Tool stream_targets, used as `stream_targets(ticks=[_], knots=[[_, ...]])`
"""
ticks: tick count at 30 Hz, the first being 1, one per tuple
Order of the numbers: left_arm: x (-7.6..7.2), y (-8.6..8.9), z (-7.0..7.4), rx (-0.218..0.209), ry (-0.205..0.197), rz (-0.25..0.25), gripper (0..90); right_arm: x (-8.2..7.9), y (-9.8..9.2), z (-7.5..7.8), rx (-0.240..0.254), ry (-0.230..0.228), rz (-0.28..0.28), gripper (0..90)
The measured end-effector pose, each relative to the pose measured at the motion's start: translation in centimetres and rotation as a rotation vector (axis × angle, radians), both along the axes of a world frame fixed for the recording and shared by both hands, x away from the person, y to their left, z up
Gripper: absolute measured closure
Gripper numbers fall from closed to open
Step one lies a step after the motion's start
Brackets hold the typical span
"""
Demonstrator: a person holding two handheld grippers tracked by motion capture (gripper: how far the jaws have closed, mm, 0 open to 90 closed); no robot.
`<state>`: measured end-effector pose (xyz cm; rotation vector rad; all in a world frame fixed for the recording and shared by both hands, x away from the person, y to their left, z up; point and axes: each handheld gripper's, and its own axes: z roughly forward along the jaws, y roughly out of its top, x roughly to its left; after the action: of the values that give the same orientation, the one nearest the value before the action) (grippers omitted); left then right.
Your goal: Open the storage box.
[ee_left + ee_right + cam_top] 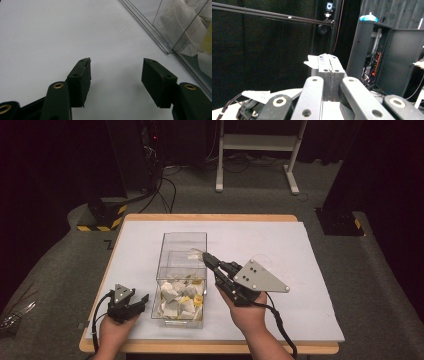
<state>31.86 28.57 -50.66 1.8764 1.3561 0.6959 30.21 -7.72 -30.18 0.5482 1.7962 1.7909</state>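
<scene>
The left gripper (144,298) is held low over the white table cover (280,250) at the near left, just beside the near end of the clear plastic box (182,270). In the left gripper view its jaws are seen standing apart, with nothing but bare cover between the pads; no contact with the box is seen.

The right gripper (205,256) is raised above the far compartment of the box, its tips pointed away from the person. Its jaws are pressed together, and a small white paper tag (311,62) is seen pinched at the tips in the right gripper view. Whether a tea bag hangs from it cannot be told.

The tea bags (177,300) are piled in the near compartment. No legible writing is found on the tags or box.
</scene>
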Motion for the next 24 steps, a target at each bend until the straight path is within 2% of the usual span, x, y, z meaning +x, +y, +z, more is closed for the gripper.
stream_targets(ticks=[8, 24], knots=[[0.0, 0.0, 0.0, 0.003, 0.000, -0.004, 40.9, 0.0, -1.2, 1.4, 0.016, -0.036, -0.035, 90.0], [0.0, 0.0, 0.0, 0.004, -0.001, -0.004, 40.9, 1.2, -4.4, 1.8, -0.001, -0.042, -0.143, 90.0]])
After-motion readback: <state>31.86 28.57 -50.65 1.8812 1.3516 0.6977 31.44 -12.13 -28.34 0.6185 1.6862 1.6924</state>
